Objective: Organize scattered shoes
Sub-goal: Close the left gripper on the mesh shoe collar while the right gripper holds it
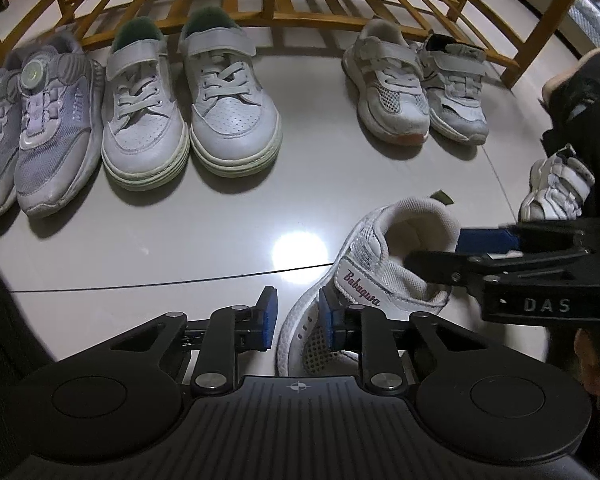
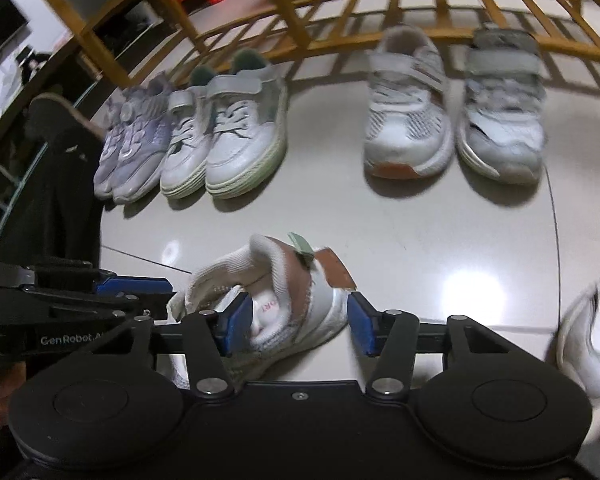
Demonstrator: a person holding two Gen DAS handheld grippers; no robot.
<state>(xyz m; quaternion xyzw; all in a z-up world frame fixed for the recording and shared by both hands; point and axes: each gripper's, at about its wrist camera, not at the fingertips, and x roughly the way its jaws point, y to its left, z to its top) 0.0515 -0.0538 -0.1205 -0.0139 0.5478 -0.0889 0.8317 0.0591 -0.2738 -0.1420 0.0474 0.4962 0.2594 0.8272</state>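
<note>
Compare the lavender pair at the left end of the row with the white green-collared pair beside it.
The lavender pair closes with round dial fasteners; the white green-collared pair has a strap above crossed laces. The lavender uppers look like mesh; the white ones look smooth, with perforated toes. The lavender soles are pale grey-white; the white pair's are greenish and ribbed. Both stand upright, side by side, heels toward the wooden rack.

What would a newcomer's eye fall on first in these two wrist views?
Probably the small white sneaker lying alone on the glossy tiled floor, with both tongs working at it: the right tongs straddle its heel wall, one pad inside the opening, and the left tongs sit at its side. Behind it, a tidy row of pale shoes lines the foot of a wooden rack.
</note>
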